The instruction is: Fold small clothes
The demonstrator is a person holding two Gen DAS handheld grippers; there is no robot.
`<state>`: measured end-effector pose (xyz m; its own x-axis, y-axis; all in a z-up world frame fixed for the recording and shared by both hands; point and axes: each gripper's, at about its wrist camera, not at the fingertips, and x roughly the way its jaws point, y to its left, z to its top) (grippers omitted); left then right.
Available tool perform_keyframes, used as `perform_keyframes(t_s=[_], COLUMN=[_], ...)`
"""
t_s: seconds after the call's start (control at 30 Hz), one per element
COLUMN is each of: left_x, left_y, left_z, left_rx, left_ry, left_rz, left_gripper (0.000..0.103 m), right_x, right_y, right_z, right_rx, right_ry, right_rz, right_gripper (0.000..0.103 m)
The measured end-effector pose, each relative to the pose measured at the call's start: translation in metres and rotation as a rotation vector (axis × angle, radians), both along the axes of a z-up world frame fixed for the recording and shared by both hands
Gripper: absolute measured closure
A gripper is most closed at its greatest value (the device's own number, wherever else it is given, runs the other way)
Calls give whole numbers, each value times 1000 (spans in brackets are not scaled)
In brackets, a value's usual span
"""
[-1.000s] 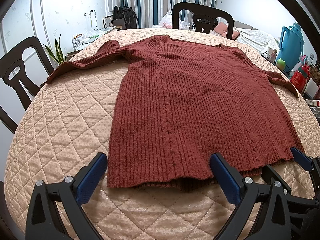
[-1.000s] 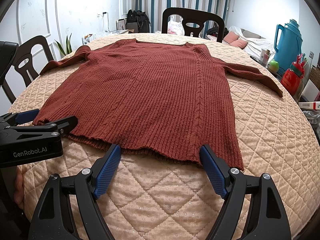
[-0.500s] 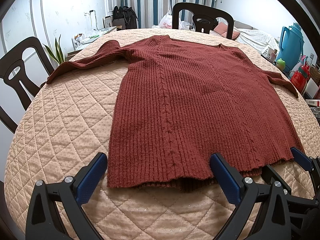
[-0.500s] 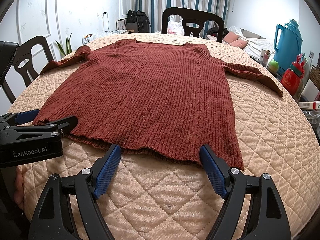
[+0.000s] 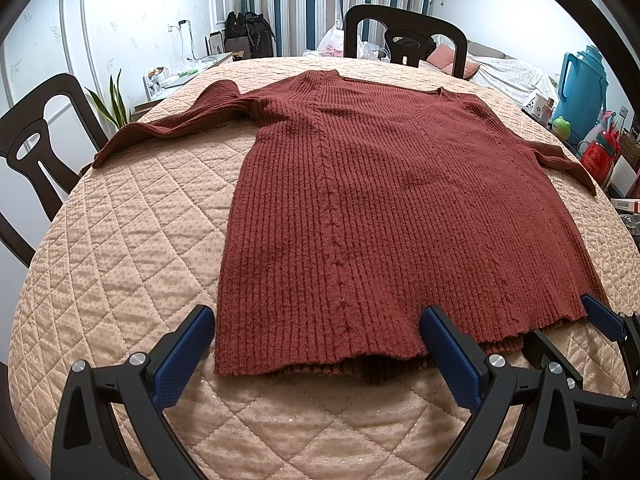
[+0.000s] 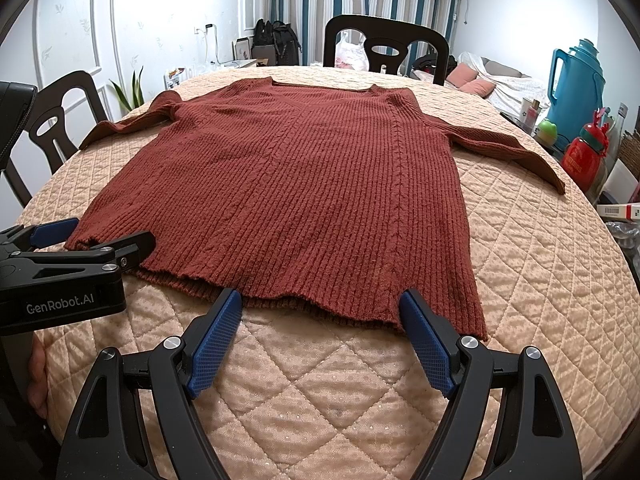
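A rust-red ribbed sweater (image 5: 380, 208) (image 6: 304, 192) lies flat on the quilted table cover (image 5: 120, 248), neckline away from me, both sleeves spread sideways. My left gripper (image 5: 316, 336) is open at the near hem, its blue pads straddling the hem's left part. Open too, my right gripper (image 6: 320, 320) sits at the hem's right part with nothing between its fingers. In the right wrist view the left gripper (image 6: 92, 236) shows side-on at the hem's left corner. The left wrist view catches the right gripper's fingers (image 5: 600, 316) at the lower right.
Dark wooden chairs stand at the far side (image 5: 404, 36) and left (image 5: 36, 148). A teal thermos (image 6: 576, 80) and a red bottle (image 6: 584, 152) sit on a side surface at the right. A potted plant (image 5: 112, 104) stands back left. Bare quilted cover lies on both sides of the sweater.
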<state>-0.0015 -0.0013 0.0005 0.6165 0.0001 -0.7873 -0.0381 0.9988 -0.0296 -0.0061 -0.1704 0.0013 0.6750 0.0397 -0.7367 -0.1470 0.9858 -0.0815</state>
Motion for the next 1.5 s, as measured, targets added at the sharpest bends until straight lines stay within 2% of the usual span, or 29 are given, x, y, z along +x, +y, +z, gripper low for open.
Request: perform_keyframes(t_s=[0.17,0.27,0.33,0.37,0.53,0.7,0.8,0.87,0.97,1.13,1.33,1.4,1.5], left_x=[-2,-6,-11,-12,-19,-11,3,12,27,50,69,80,94], left_y=[6,23,37,43,71,106,127,142,166,189,220,228,237], left_z=[3,8,13,15,37,56,61,62,58,50,43,40,32], left_rx=[-47,-170,-250,-264,-235,-205,-189,-181,-234,-201,-365,-383,-470], left_ry=[-4,-23,-44,-56,-143,-180,-186,-193,-182,-166,-159,-147,-107], left_rz=[-31,-48,-23,-9,57,130,170,198,244,304,393,425,443], left_gripper=[0,0,0,0,0,0,0,0,0,0,5,10,11], right_x=[2,-3,-7,-9,-10,7,26,34,49,78,107,114,126], right_y=[-2,-2,0,1,11,27,38,47,63,85,102,105,109], right_z=[3,9,15,19,44,71,80,83,80,70,65,63,60], right_rx=[5,27,36,39,48,37,75,66,49,84,111,109,115], right_ry=[12,6,-14,-30,-99,-170,-172,-178,-166,-118,-95,-85,-60], right_rz=[8,27,43,53,130,188,233,250,307,367,393,393,396], right_gripper=[22,22,22,22,22,22,22,22,22,22,22,22,22])
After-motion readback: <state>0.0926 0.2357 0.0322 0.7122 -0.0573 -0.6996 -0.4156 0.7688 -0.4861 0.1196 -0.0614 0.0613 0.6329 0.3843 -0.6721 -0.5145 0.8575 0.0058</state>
